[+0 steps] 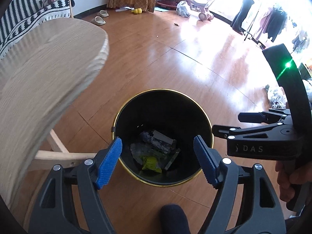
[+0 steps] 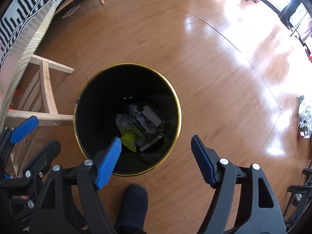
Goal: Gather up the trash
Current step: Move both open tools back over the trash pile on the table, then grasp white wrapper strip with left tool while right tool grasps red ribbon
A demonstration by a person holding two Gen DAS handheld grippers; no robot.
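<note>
Left hand-held gripper [image 1: 158, 161] tilted down, jaws wide, nothing between. Right hand-held gripper [image 2: 156, 160] pointing steeply down, jaws apart, empty.

Trash [image 1: 154, 152] deep in bin [image 1: 211, 136]: dim, items unclear. Table [image 1: 48, 74] blurred, cut by frame edge.

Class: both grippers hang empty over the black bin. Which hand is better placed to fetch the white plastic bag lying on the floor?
Right, probably. The white plastic bag lies on the right gripper's side; the left gripper hangs nearer the table.
</note>
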